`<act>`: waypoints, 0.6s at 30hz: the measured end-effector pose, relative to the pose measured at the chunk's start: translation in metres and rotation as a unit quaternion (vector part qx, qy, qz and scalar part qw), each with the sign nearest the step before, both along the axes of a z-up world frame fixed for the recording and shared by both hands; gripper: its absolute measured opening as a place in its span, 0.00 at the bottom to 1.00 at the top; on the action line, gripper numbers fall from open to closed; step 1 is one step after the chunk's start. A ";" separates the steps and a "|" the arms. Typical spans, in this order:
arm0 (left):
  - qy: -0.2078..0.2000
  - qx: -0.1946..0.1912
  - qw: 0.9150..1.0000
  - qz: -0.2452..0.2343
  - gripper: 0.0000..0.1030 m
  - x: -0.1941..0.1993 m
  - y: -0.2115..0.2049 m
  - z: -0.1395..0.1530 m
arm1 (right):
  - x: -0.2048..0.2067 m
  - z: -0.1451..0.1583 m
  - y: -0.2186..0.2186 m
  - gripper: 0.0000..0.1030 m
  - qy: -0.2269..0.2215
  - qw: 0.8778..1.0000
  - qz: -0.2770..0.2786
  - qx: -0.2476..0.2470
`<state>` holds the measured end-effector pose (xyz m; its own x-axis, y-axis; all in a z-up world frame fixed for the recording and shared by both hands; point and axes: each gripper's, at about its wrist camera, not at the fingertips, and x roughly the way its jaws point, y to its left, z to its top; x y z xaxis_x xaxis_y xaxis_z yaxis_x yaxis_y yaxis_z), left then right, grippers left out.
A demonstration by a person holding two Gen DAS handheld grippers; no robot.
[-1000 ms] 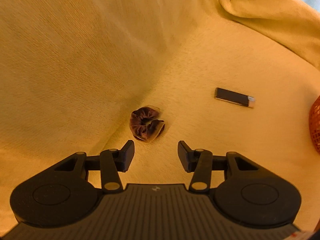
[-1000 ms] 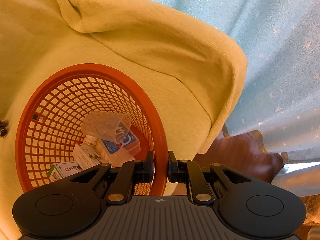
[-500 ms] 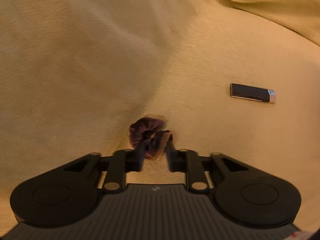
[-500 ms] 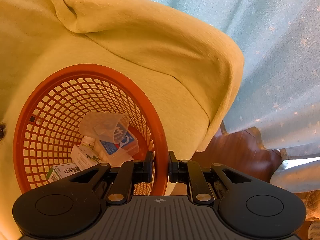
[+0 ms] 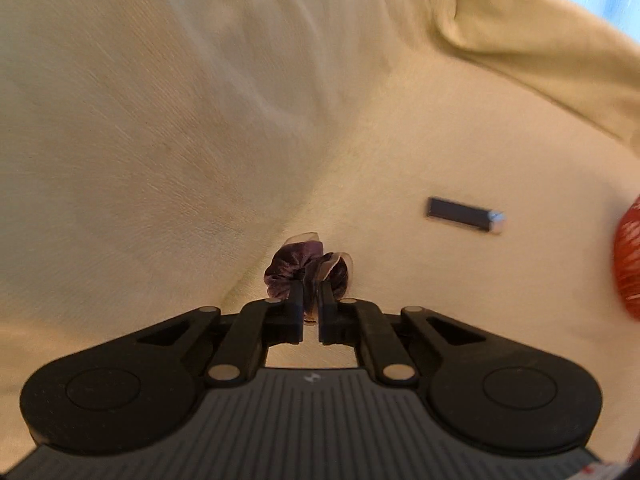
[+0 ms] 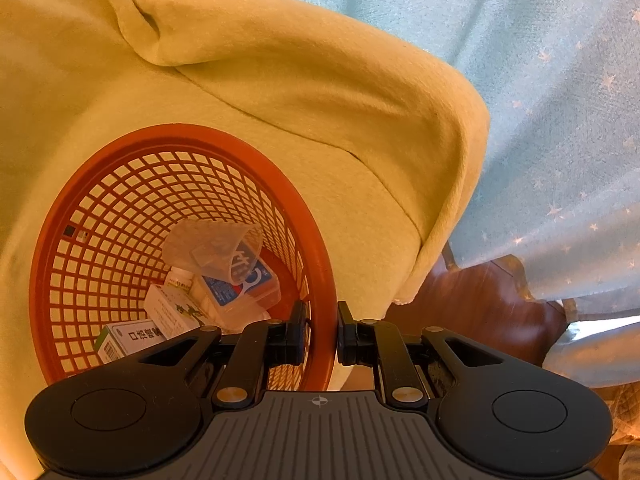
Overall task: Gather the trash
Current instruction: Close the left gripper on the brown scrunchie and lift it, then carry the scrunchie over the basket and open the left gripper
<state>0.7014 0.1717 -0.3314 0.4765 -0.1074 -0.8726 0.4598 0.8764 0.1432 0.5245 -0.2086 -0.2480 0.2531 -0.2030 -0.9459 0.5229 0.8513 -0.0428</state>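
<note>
Left claw (image 5: 310, 300) is clenched on the purple scrunchie (image 5: 306, 268); right claw (image 6: 323, 330) grasps the orange basket (image 6: 324, 280) rim.

Right claw (image 6: 322, 330) clamped on orange basket (image 6: 280, 192) rim. Boxes (image 6: 132, 338) and clear cup (image 6: 216, 246) inside. Yellow blanket (image 6: 320, 80) beneath.

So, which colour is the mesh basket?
Orange-red basket; the right wrist view shows it best.
</note>
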 end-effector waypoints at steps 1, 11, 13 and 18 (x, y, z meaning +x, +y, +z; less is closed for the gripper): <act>0.000 -0.005 1.000 0.001 0.04 -0.005 -0.001 0.006 | -0.001 0.001 0.001 0.10 -0.002 1.000 0.004 0.001; 0.001 -0.068 0.998 -0.005 0.04 -0.065 -0.028 0.073 | -0.009 0.011 0.011 0.09 -0.031 0.999 0.027 0.021; 0.006 -0.076 0.997 -0.011 0.04 -0.075 -0.037 0.083 | -0.008 0.013 0.014 0.09 -0.037 0.999 0.033 0.024; 0.016 -0.081 0.996 -0.023 0.04 -0.094 -0.065 0.100 | -0.008 0.015 0.018 0.09 -0.043 0.997 0.049 0.030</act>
